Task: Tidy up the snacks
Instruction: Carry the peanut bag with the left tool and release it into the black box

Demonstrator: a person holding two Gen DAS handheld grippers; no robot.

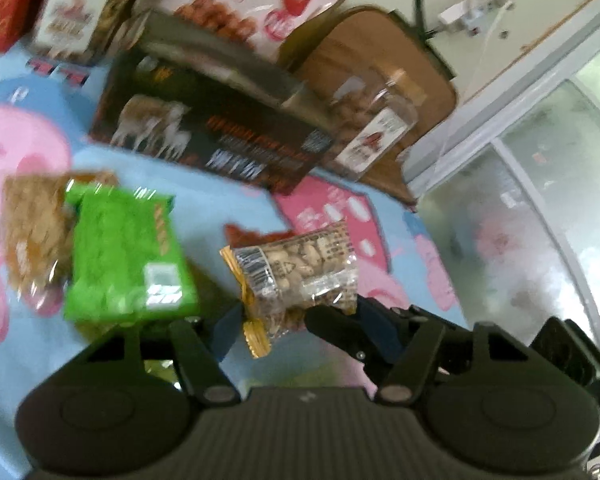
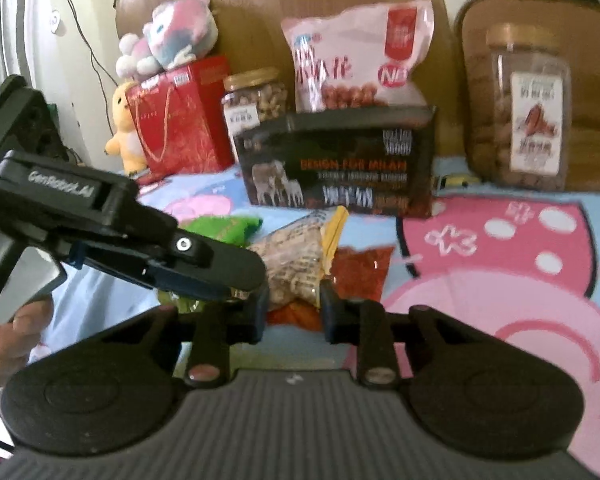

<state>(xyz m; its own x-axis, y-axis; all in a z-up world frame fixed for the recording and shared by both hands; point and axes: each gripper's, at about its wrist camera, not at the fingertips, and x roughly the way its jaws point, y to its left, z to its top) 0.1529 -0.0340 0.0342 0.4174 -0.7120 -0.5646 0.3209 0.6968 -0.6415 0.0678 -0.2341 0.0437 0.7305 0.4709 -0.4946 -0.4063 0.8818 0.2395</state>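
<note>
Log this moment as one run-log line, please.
left tongs: shut on clear peanut packet, lifted | right tongs: open beside packet | green pack: on blanket | dark box: upright behind

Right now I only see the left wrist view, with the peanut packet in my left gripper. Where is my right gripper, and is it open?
Observer: The right gripper is open, its fingers just short of the peanut packet that the left gripper holds.
Operator: What's the red thing behind the packet?
Observer: A red packet, lying flat on the sheet beside it.
Operator: Anything at the back left that I can't see?
Observer: A yellow chick toy stands beside the red gift bag.
</note>
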